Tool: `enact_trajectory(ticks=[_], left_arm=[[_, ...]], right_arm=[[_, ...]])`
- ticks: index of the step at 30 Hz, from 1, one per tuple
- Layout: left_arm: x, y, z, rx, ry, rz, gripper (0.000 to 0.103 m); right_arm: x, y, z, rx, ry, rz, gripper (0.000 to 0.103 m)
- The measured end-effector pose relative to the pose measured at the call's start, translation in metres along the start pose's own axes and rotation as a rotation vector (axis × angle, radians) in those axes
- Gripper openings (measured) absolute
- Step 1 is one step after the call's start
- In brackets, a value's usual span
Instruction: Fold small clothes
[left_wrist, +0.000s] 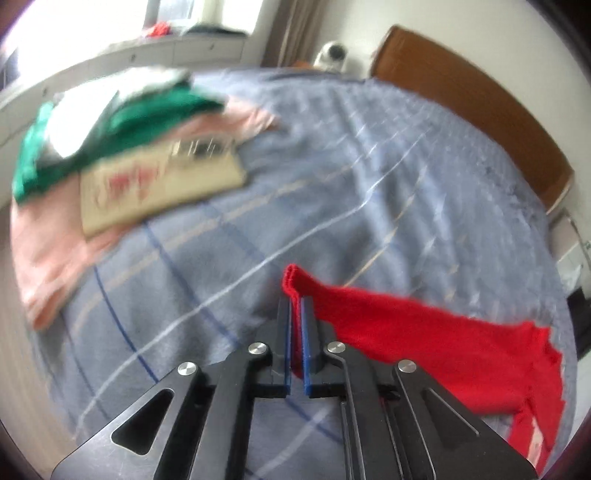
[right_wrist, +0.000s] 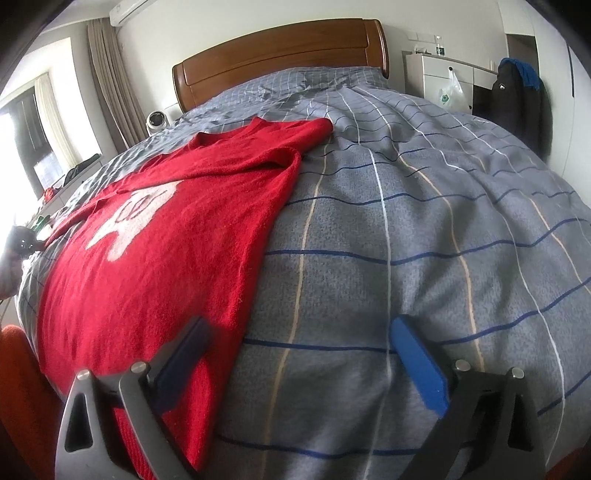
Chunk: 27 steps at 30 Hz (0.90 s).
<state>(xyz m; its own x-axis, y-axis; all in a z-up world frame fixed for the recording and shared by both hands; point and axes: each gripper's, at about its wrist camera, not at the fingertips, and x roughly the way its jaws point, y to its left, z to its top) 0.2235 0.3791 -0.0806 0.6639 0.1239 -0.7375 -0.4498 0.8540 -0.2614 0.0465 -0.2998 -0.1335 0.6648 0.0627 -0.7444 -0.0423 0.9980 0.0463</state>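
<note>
A red knitted sweater (right_wrist: 166, 236) with a white pattern lies spread flat on the grey checked bedcover (right_wrist: 406, 240). One sleeve is folded across its chest. In the left wrist view, the other red sleeve (left_wrist: 424, 332) stretches off to the right, and my left gripper (left_wrist: 295, 302) is shut on its cuff, which sticks out past the fingertips. My right gripper (right_wrist: 299, 328) stands wide open just over the sweater's near right edge. Its left finger (right_wrist: 192, 339) is over the red knit and its right finger (right_wrist: 410, 350) over bare cover; nothing is gripped.
A blurred pile of clothes lies at the far left: a green garment (left_wrist: 147, 122), a pink one (left_wrist: 55, 258) and a folded cream one (left_wrist: 159, 188). Behind stand the wooden headboard (right_wrist: 280, 55), a white cabinet (right_wrist: 439, 81) and a dark jacket (right_wrist: 517, 99).
</note>
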Motion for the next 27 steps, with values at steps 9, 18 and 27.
enact_trajectory(ticks=[9, 18, 27], left_arm=[[-0.14, -0.215, 0.02, 0.378, -0.175, -0.383, 0.003], [-0.172, -0.425, -0.098, 0.636, -0.088, -0.688, 0.006], [-0.092, -0.39, -0.205, 0.658, 0.226, -0.569, 0.084]], right_arm=[[0.0, -0.002, 0.002, 0.023, 0.001, 0.012, 0.099], [-0.004, -0.007, 0.001, 0.046, 0.001, 0.043, 0.099], [-0.005, -0.007, -0.001, 0.032, 0.005, 0.052, 0.099]])
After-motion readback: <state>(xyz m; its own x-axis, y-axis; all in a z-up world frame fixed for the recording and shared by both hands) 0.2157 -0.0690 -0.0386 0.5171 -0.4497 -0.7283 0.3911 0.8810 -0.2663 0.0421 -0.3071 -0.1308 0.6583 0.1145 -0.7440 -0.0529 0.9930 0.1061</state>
